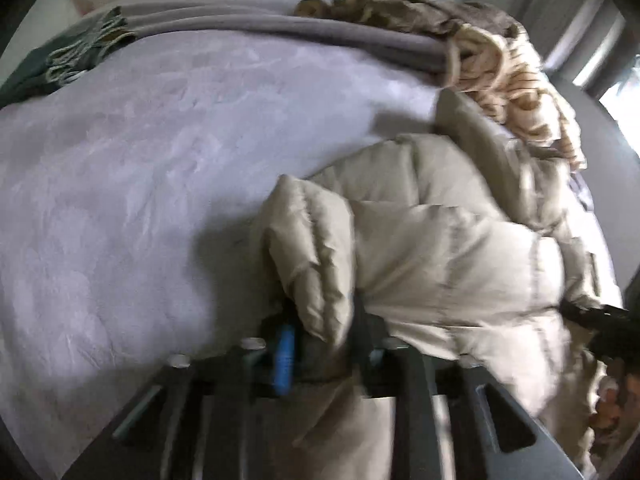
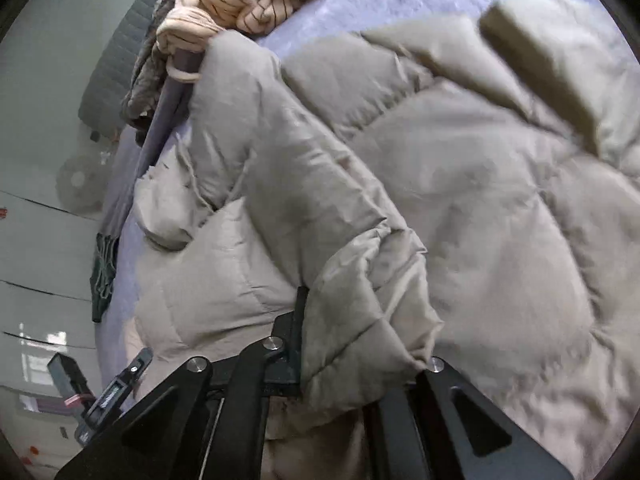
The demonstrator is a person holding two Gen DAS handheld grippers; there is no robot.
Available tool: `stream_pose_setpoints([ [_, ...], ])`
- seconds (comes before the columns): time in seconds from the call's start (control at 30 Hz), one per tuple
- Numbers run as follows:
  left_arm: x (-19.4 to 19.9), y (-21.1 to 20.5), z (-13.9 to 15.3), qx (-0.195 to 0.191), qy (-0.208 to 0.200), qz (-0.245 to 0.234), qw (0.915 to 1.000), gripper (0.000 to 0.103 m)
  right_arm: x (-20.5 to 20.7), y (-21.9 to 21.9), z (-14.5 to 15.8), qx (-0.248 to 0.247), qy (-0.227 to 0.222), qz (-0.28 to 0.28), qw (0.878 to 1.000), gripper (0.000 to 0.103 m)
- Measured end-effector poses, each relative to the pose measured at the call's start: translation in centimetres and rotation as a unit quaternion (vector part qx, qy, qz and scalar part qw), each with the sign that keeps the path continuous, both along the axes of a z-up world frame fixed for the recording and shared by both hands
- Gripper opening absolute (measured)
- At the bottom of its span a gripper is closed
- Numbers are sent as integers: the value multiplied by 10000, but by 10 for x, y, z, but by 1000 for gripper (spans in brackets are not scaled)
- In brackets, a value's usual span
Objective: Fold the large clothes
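Note:
A beige puffer jacket (image 1: 432,240) lies bunched on the lilac bed cover (image 1: 140,168) at the right side. My left gripper (image 1: 320,340) is shut on a padded fold of the jacket's edge, with the fabric bulging up between its fingers. My right gripper (image 2: 360,344) is shut on another thick fold of the jacket (image 2: 460,168), which fills most of the right wrist view. The right gripper's tip also shows in the left wrist view (image 1: 596,316) at the jacket's right edge.
A folded grey blanket (image 1: 260,34) and a dark green fringed scarf (image 1: 68,60) lie across the far part of the bed. A striped cream garment (image 1: 516,92) and a brown one (image 1: 404,6) are heaped at the far right. White drawers (image 2: 36,280) stand beside the bed.

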State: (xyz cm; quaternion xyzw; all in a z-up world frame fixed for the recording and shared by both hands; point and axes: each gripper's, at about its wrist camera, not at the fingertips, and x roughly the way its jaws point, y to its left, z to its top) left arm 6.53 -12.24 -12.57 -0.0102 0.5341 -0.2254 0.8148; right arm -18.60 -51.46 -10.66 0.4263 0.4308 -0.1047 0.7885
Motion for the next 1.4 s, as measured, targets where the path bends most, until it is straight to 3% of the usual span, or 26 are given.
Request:
stream_pose_setpoints([
  [0.03, 2, 4, 1, 164, -82, 203, 9996, 69, 3, 0, -1, -47, -16, 48, 10000, 4],
  [0.07, 3, 11, 4, 334, -197, 451, 9982, 81, 5, -1, -1, -83, -21, 91, 9999, 7],
  [0.2, 9, 33, 24, 475, -363, 720, 9956, 82, 4, -5, 15, -91, 156, 266, 9995, 30],
  [0.23, 9, 37, 30, 540, -443, 772, 9946, 81, -3, -7, 23, -252, 198, 179, 9993, 45],
  [0.27, 8, 37, 38, 536, -477, 772, 9944, 71, -10, -10, 33, -492, 203, 56, 9986, 50],
  [0.3, 0, 42, 43, 457, -465, 731, 9952, 59, -21, -11, 40, -726, 227, -55, 9971, 50],
  [0.33, -3, 43, 46, 357, -385, 651, 9965, 38, -30, -13, 52, -1191, 343, -245, 9920, 50],
  [0.37, -5, 43, 49, 268, -276, 562, 9977, 28, -36, -13, 58, -1380, 376, -303, 9893, 44],
  [0.4, -10, 39, 51, 174, -242, 469, 9985, 27, -41, -13, 66, -1548, 323, -306, 9869, 31],
  [0.43, -15, 37, 52, 81, -243, 342, 9991, 27, -41, -10, 71, -1617, 281, -218, 9862, 9],
  [0.5, -29, 23, 49, 86, -234, 16, 9997, 27, -41, -5, 77, -1719, 138, 31, 9850, 9],
  [0.6, -44, 3, 26, 567, -260, -143, 9980, 27, -26, 14, 72, -1772, 6, 682, 9818, 9],
  [0.7, -38, 1, 2, 678, -217, 9, 9975, 27, -8, 27, 39, -1778, 359, 1028, 9780, 8],
  [0.8, -27, 3, -5, 673, -179, 82, 9975, 27, 5, 21, 15, -1768, 515, 1048, 9773, 0],
  [0.97, -29, 7, 6, 852, -175, 91, 9962, 27, -3, 15, 28, -1732, 570, 845, 9796, 3],
  [1.2, -72, 8, 43, 898, -105, -96, 9959, 27, -65, 6, 47, -902, 702, 448, 9924, 8],
  [1.33, -108, -2, 64, 895, -51, -359, 9953, 28, -103, 13, 53, -577, 787, 114, 9952, 37],
  [1.4, -121, -5, 73, 888, -47, -435, 9951, 64, -120, 17, 58, -492, 783, -72, 9957, 39],
])
